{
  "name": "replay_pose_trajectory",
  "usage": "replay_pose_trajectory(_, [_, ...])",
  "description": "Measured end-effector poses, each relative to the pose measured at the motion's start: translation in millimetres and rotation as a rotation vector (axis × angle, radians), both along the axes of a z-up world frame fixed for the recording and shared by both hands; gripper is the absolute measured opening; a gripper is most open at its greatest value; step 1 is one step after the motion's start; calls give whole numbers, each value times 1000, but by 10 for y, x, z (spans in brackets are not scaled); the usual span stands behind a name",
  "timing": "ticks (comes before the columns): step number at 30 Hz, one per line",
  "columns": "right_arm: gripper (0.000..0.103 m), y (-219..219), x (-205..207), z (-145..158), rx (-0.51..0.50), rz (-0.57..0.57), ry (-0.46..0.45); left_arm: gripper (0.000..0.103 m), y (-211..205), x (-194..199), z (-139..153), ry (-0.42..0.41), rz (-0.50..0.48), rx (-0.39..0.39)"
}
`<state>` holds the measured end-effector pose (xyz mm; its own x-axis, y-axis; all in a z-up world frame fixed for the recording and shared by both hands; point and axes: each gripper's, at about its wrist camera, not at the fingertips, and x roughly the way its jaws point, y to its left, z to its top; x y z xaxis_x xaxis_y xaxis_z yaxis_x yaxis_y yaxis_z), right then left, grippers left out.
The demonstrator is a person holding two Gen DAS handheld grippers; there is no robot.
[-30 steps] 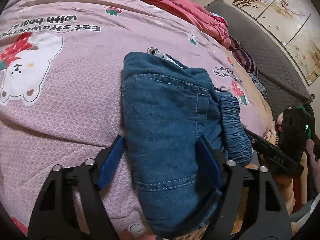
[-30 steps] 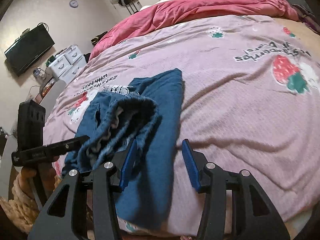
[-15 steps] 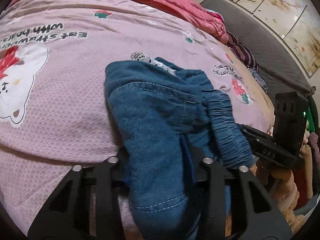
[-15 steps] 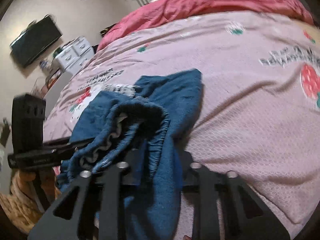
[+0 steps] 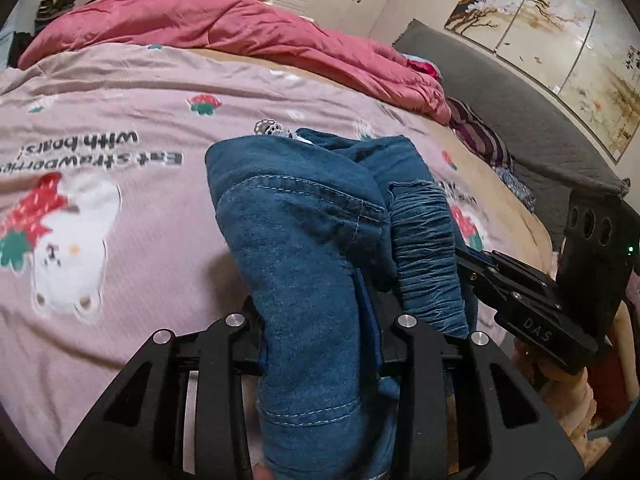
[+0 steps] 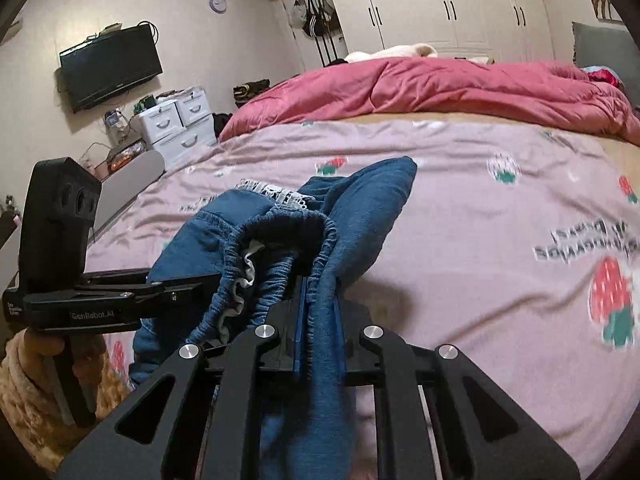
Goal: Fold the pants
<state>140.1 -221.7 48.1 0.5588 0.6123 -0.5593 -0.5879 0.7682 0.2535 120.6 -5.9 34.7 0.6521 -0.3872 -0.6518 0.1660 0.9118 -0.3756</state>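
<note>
Blue denim pants with an elastic waistband lie bunched on the pink printed bedsheet. In the left wrist view my left gripper is closing, its jaws pressing a thick fold of the pants, which is lifted off the sheet. In the right wrist view the pants rise toward my right gripper. Its jaws are closing too and pinch the cloth just beside the gathered waistband. Each gripper shows in the other's view: the right gripper at the waistband, the left gripper at the left side.
A red quilt is heaped along the far side of the bed. A grey headboard and striped cloth are on the right. White drawers and a wall TV stand beyond the bed's left edge.
Both grippers went from open around the pants to clamped on the cloth. Both then rose, lifting the near edge of the pants off the sheet and bunching it.
</note>
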Motion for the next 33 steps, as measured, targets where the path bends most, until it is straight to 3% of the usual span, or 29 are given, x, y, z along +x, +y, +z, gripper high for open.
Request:
replay_pose_trajectory(9, [11,192,467,-4,1,-14,14,26,109,387,-2,3,36,29])
replay_pose_trajectory(21, [11,290,720,-170,-17,-35,52,26,176,628,-153,23,46,33])
replay_pose_trajectory(26, [11,280,795,-339,-33,-44,109,27,204,692,-315,56,49,32])
replay_pose_trajectory(30, [15,218,842,-497,-49,-68,160,35,210,684,-421,72,59,47])
replay_pose_trajectory(33, [25,184,866,-591,-78,-97,188,41,220,689,-503,91,66,51])
